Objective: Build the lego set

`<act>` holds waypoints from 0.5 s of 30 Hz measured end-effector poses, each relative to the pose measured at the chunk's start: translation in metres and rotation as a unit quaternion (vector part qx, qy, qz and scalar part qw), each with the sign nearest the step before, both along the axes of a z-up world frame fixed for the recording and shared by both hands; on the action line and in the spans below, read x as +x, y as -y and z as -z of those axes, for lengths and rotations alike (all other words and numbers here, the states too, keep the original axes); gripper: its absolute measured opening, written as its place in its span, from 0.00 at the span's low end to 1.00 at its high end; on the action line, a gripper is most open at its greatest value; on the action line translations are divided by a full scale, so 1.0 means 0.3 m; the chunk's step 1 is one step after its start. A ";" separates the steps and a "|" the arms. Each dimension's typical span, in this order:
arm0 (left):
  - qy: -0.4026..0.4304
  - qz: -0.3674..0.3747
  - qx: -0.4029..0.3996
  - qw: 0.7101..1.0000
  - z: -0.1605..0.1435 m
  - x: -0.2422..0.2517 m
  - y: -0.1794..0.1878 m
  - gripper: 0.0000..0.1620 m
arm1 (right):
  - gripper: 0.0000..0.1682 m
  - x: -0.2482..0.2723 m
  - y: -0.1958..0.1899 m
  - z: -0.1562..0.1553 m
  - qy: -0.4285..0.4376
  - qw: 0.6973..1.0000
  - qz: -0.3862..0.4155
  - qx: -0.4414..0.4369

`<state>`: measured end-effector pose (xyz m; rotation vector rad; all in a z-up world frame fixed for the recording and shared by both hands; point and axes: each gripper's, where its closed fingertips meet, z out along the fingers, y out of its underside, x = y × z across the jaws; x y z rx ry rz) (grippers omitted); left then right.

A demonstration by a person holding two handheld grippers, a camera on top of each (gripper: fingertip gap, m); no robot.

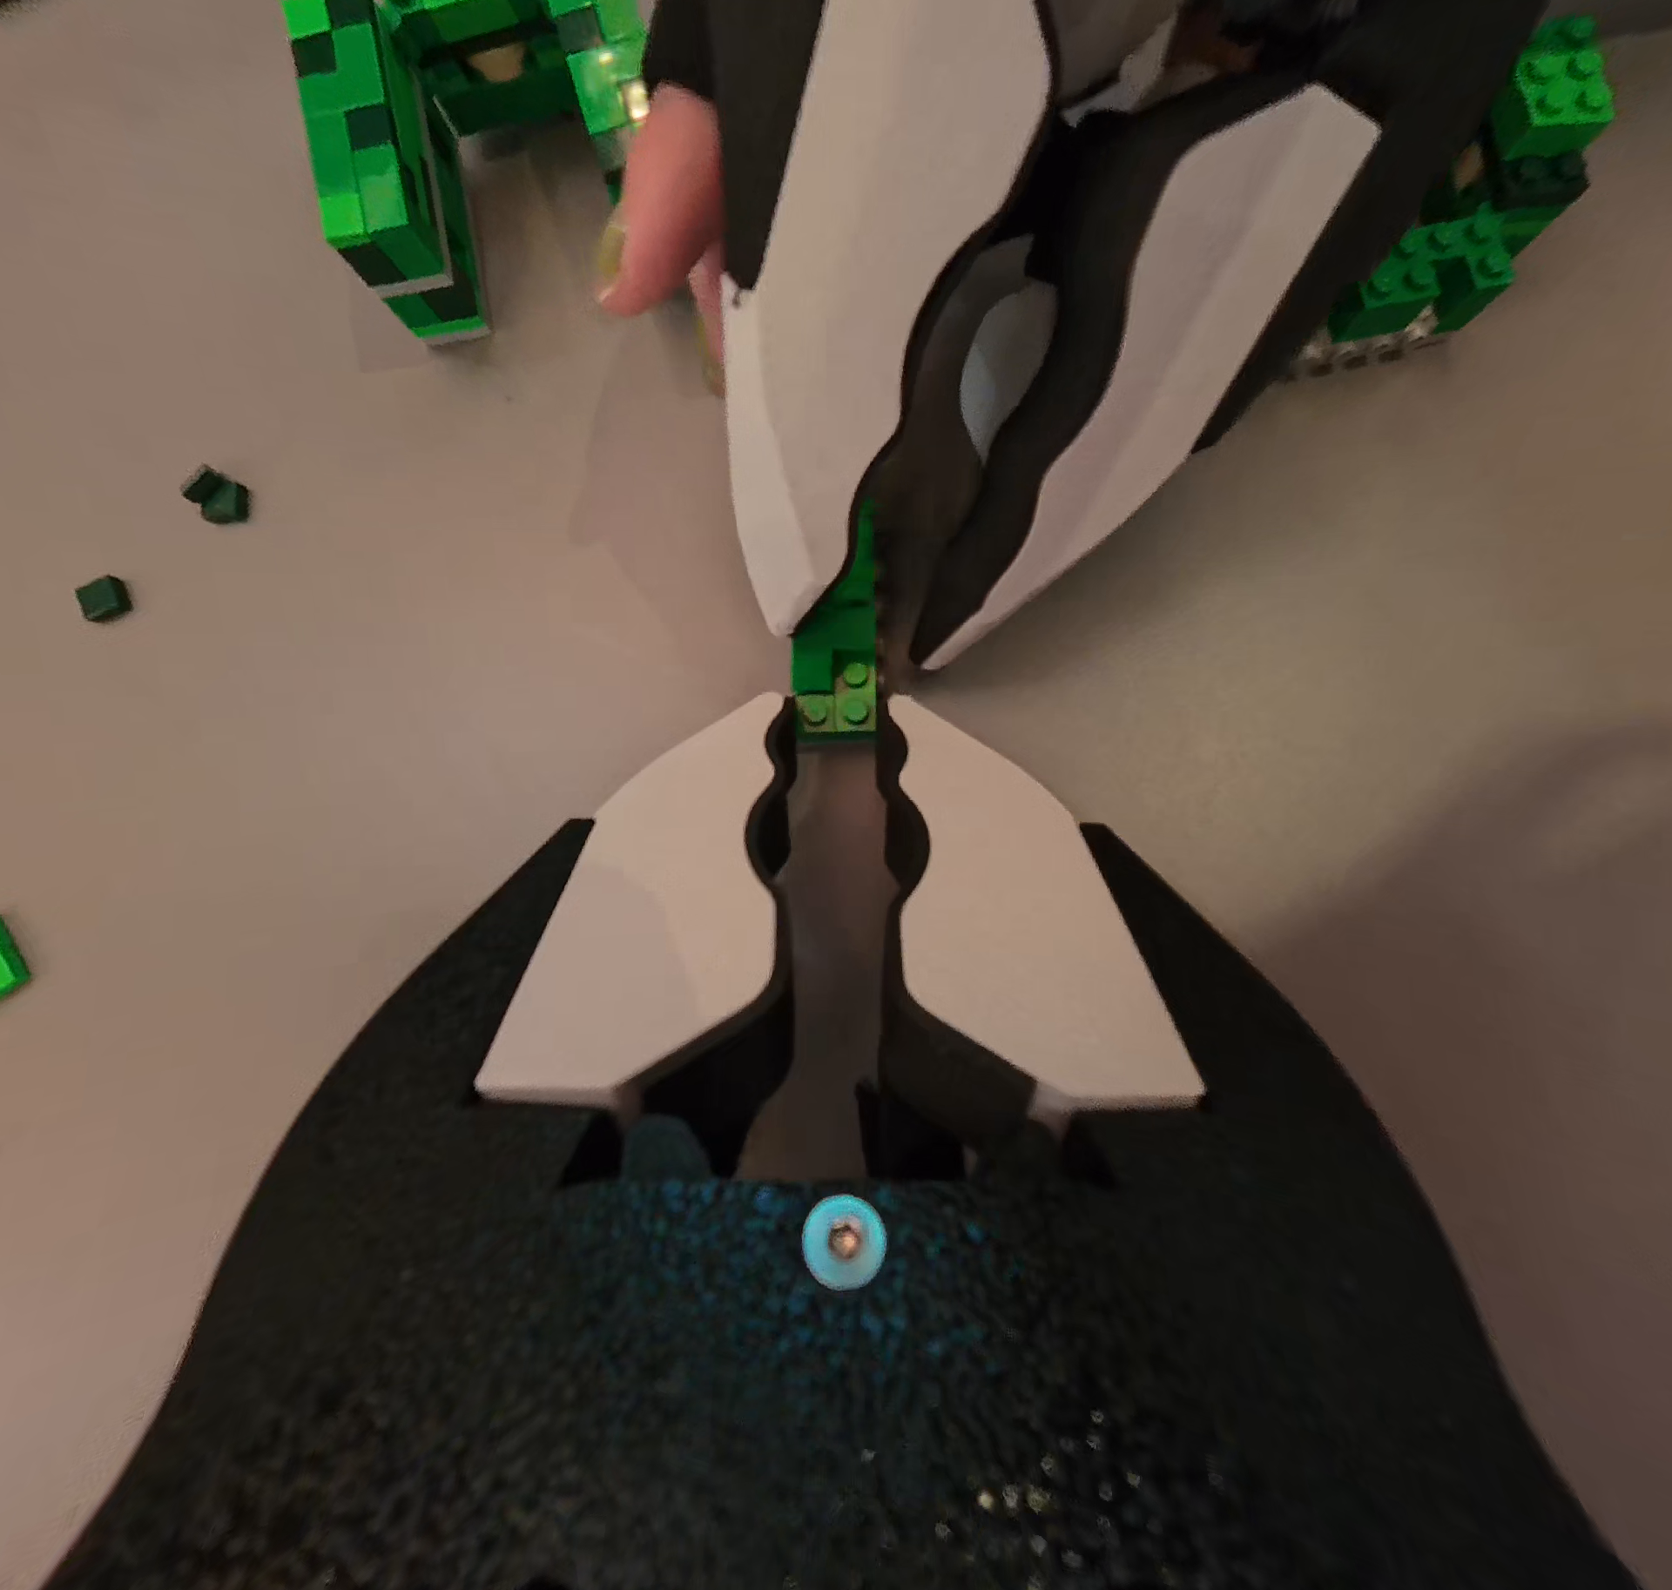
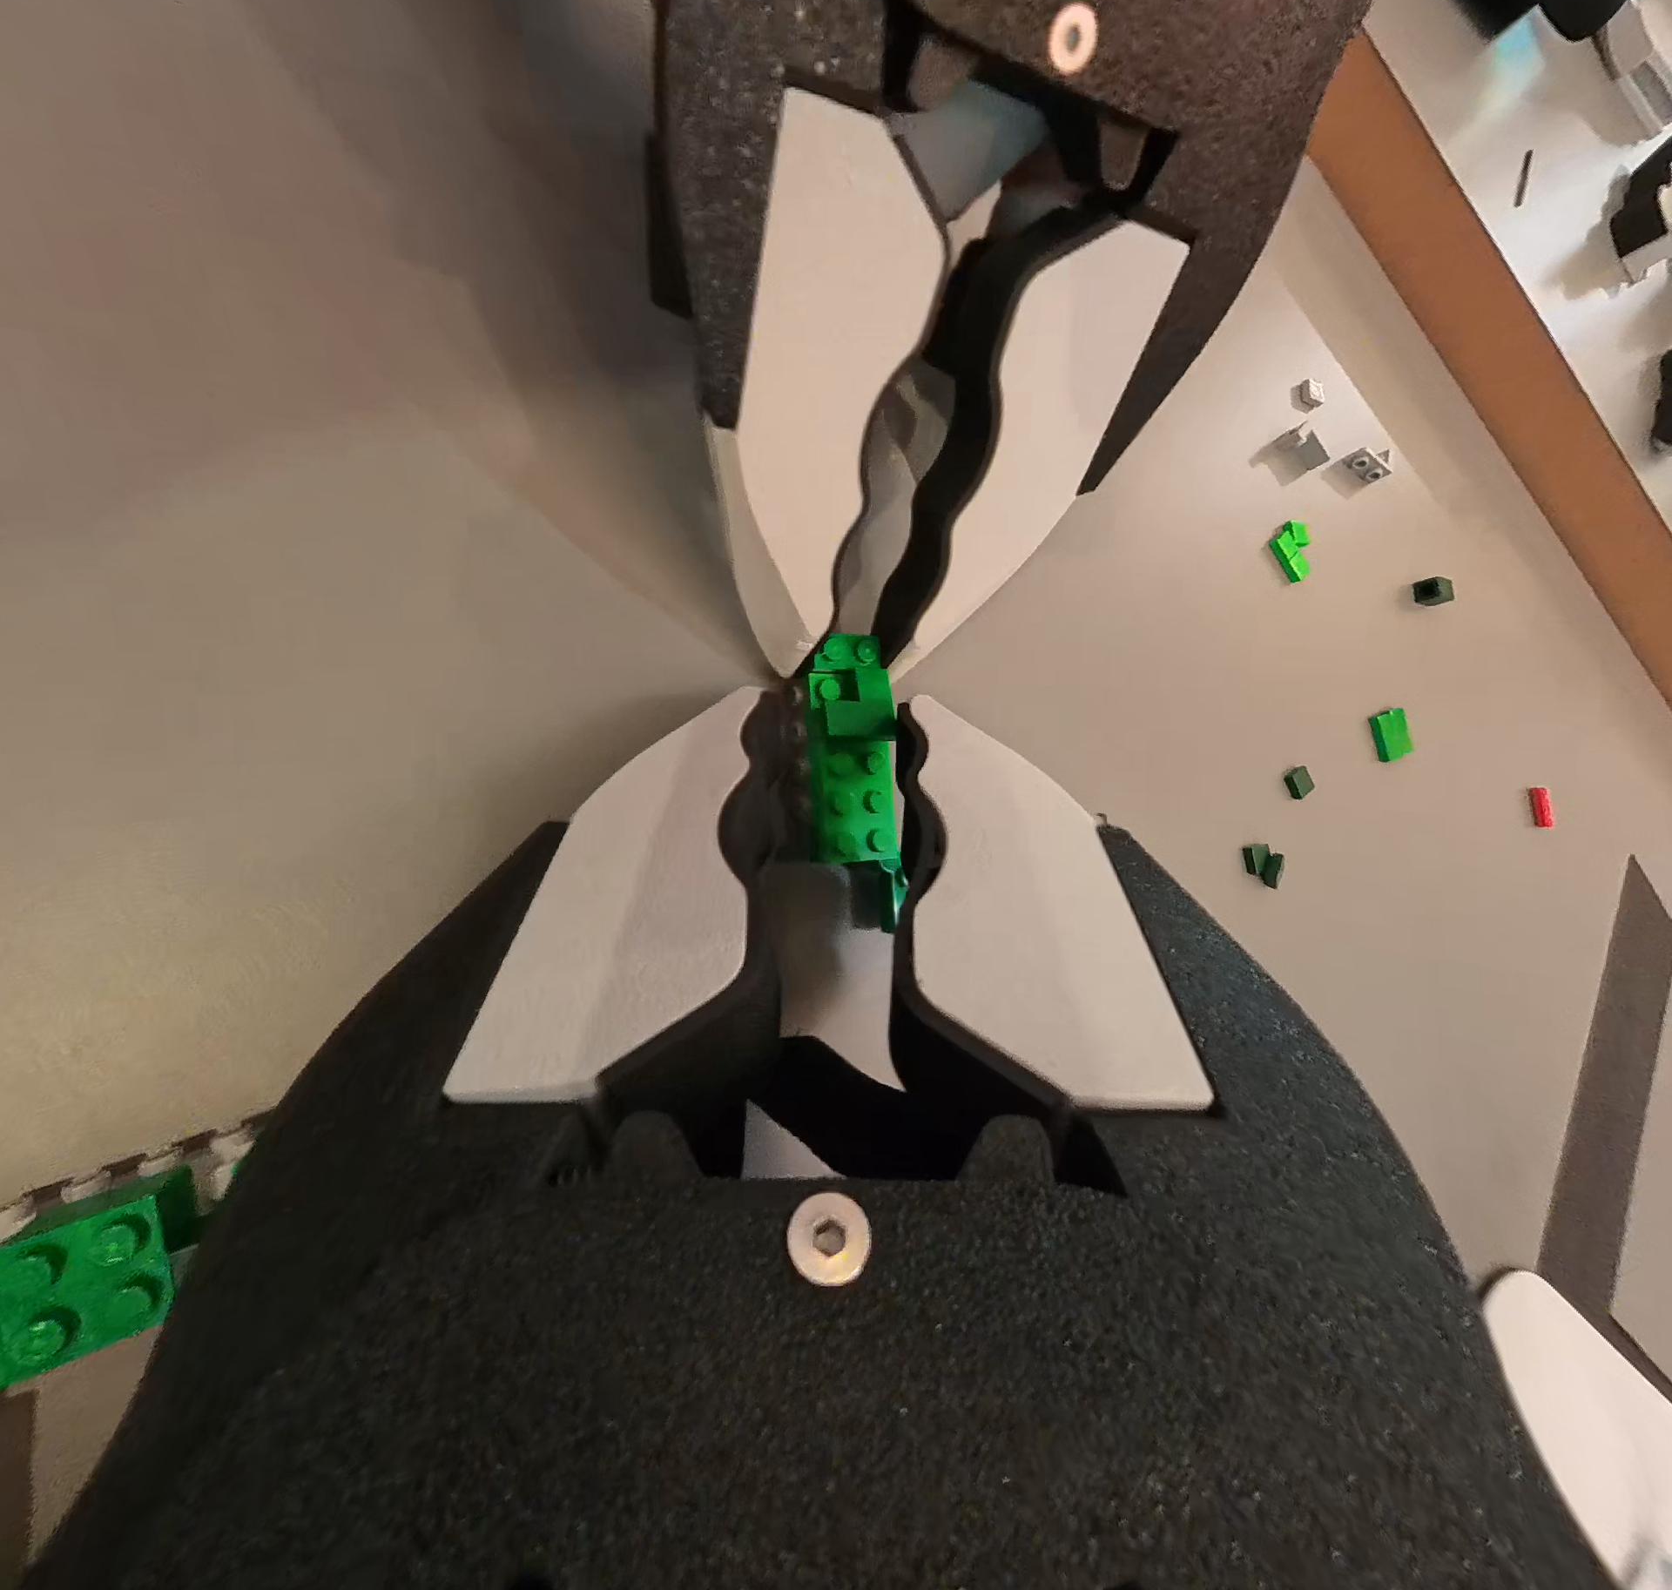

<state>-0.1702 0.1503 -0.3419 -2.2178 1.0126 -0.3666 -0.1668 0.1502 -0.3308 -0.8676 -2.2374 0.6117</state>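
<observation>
Green lego sub-assembly (image 2: 852, 778) held off the desk (image 1: 362, 732), caught between both tools tip to tip. Right gripper (image 2: 828, 719): jaws clenched on the stud-topped bricks, which run back between the fingers; a darker green piece hangs at the rear end. Left gripper (image 1: 837, 710): jaws pinched on the near end of the same piece (image 1: 841, 687), studs facing the camera. In the left wrist view the right gripper (image 1: 855, 633) comes in from above, its white fingers closed around the far end. In the right wrist view the left gripper (image 2: 837, 642) meets it from above.

Desk, left wrist view: tall green lego structure (image 1: 425, 135) standing upper left; a fingertip (image 1: 660, 217) shows beside it, next to the right gripper's body. Another green build (image 1: 1484, 217) at the right edge, partly hidden. Two small dark green pieces (image 1: 215, 493) and (image 1: 102, 598) lie loose on the left.

Desk, right wrist view: loose parts scattered at right, namely grey pieces (image 2: 1321, 452), a bright green piece (image 2: 1292, 551), a green brick (image 2: 1390, 734), a small red piece (image 2: 1542, 806). Green studded brick (image 2: 81, 1266) at lower left.
</observation>
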 end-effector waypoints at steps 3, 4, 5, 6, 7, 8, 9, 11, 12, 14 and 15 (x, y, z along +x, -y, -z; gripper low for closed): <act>0.030 -0.015 -0.021 0.999 -0.002 0.002 -0.001 0.10 | 0.18 0.005 -0.005 0.013 0.006 1.000 0.002 0.029; 0.039 -0.018 -0.026 0.999 -0.003 0.003 -0.001 0.10 | 0.18 0.005 -0.008 0.015 0.003 0.999 0.004 0.040; 0.045 -0.020 -0.030 0.998 -0.003 0.003 -0.001 0.10 | 0.18 0.005 -0.007 0.014 -0.001 0.999 0.002 0.047; 0.051 -0.022 -0.033 0.998 -0.004 0.003 -0.001 0.10 | 0.18 0.005 -0.006 0.014 -0.003 0.999 0.002 0.054; 0.055 -0.022 -0.035 0.998 -0.004 0.003 -0.001 0.10 | 0.18 0.005 -0.006 0.013 -0.005 0.998 0.001 0.060; 0.058 -0.022 -0.036 0.997 -0.004 0.003 -0.001 0.10 | 0.18 0.005 -0.006 0.013 -0.006 0.998 0.001 0.065; 0.060 -0.024 -0.037 0.997 -0.004 0.003 -0.001 0.10 | 0.18 0.005 -0.006 0.012 -0.006 0.997 0.000 0.072; 0.065 -0.027 -0.041 0.997 -0.005 0.004 -0.002 0.10 | 0.17 0.006 -0.005 0.011 -0.010 0.995 -0.008 0.094; 0.067 -0.028 -0.042 0.996 -0.005 0.004 -0.002 0.10 | 0.17 0.007 -0.005 0.011 -0.012 0.993 -0.014 0.113; 0.071 -0.022 -0.046 0.996 -0.005 0.007 0.003 0.10 | 0.15 0.008 -0.008 0.011 -0.017 0.985 -0.031 0.167; 0.071 -0.018 -0.047 0.996 -0.005 0.008 0.005 0.10 | 0.14 0.008 -0.009 0.011 -0.020 0.979 -0.041 0.197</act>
